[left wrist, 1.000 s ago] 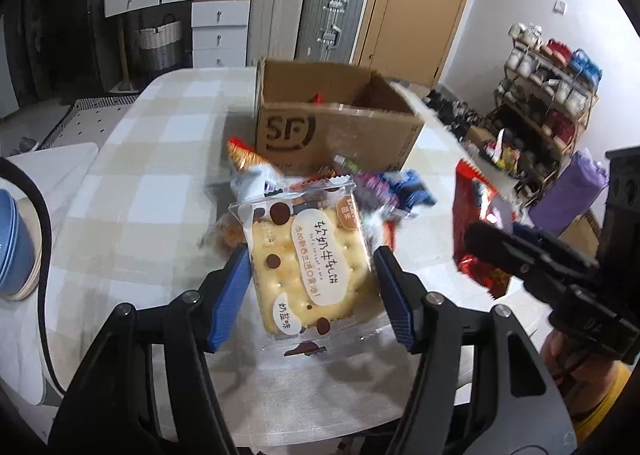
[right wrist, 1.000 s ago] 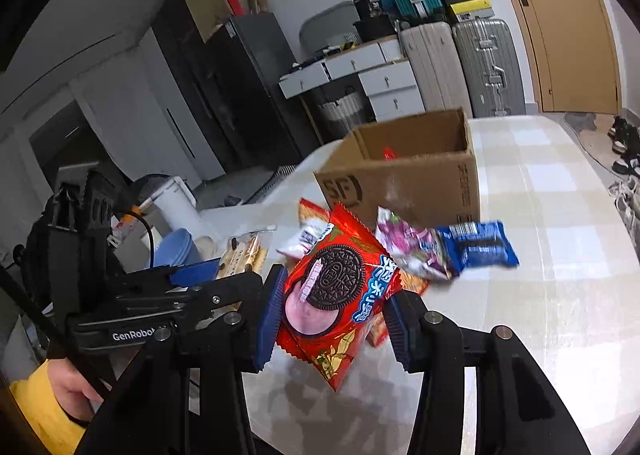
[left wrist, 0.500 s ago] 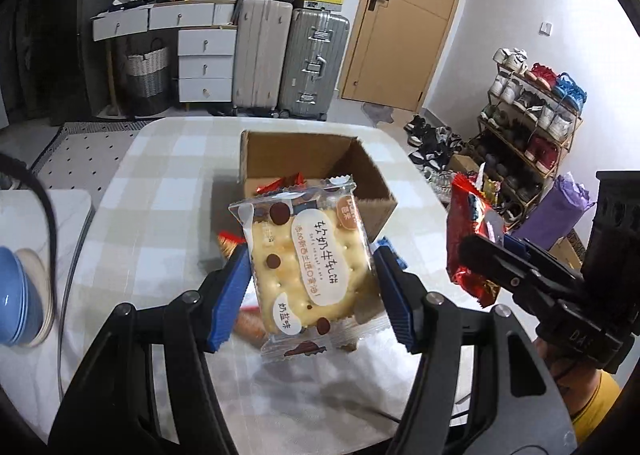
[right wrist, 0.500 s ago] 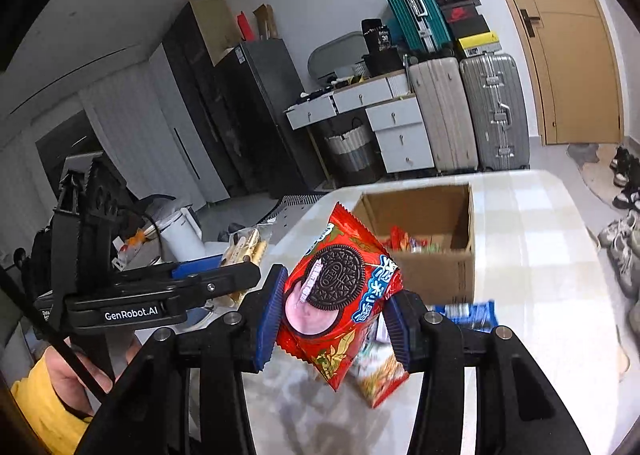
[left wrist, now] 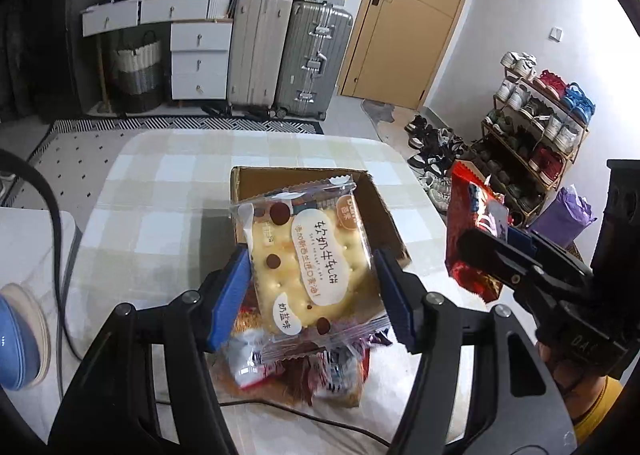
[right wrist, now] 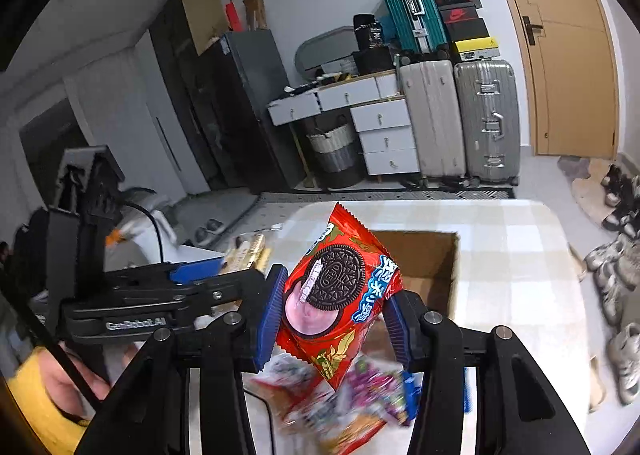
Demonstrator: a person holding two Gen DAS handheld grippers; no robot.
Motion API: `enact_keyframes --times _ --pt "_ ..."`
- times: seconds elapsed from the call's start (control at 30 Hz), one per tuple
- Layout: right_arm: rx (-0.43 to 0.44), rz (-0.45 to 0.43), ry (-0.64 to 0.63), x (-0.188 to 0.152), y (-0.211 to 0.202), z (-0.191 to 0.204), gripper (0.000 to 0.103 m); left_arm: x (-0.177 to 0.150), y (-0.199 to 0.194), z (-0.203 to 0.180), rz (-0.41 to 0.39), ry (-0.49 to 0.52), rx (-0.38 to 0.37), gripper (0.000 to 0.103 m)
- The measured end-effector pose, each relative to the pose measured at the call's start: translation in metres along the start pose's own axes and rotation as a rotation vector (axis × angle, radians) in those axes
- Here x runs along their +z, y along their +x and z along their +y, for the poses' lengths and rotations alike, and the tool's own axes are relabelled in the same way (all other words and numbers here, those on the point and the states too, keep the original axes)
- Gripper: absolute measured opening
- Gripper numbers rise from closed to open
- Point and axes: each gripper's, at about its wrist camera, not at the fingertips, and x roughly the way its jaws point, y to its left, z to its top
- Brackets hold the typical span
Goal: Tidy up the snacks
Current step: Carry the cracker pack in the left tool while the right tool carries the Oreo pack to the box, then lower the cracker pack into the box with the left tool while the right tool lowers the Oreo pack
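Note:
My left gripper [left wrist: 310, 291] is shut on a clear-wrapped cracker packet [left wrist: 308, 263] and holds it in the air in front of the open cardboard box [left wrist: 248, 183]. The red Oreo packet [right wrist: 336, 295] is pinched in my right gripper [right wrist: 334, 313], raised over the near side of the same box [right wrist: 448, 255]. In the left wrist view the right gripper [left wrist: 492, 251] shows at the right with the red packet [left wrist: 472, 239]. The left gripper [right wrist: 208, 279] is seen from the right wrist view at the left. Several loose snack packets [left wrist: 304, 371] lie on the checked table [left wrist: 160, 183] below.
A blue bowl stack [left wrist: 16, 335] sits at the table's left edge, and a black cable [left wrist: 60, 255] crosses the table there. Suitcases [left wrist: 288, 55], white drawers [left wrist: 200, 59] and a shoe rack [left wrist: 536, 127] stand beyond the table. A hand in a yellow sleeve [right wrist: 36, 387] holds the left gripper.
Both grippers have risen with their packets and moved toward the box, so the box and loose snacks now sit lower in both views. Neither grip has changed.

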Motion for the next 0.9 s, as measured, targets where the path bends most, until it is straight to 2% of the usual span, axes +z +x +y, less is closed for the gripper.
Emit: enact_keyframes --times 0.2,0.3,0.4,0.53,0.7,0.9 --pt "-0.027 0.036 -0.008 0.015 0.045 -0.024 0.047 0.021 0.056 0.012 0.056 0.008 0.007 0.06" --pt "-0.04 0.066 -0.015 0.018 0.071 -0.033 0.047 0.031 0.09 0.016 0.111 0.003 0.011 0.06" --pt "-0.047 0.091 -0.012 0.018 0.096 -0.044 0.047 0.038 0.115 0.016 0.125 0.027 0.018 0.06" --pt "-0.051 0.125 -0.014 0.016 0.127 -0.054 0.047 0.039 0.149 0.019 0.157 0.038 0.034 0.06" --pt "-0.073 0.163 -0.047 0.011 0.151 -0.06 0.047 0.036 0.185 0.037 0.189 -0.024 0.017 0.06" --pt "-0.12 0.222 -0.13 0.0 0.174 -0.062 0.047 0.03 0.216 0.04 0.208 0.024 0.042 0.06"
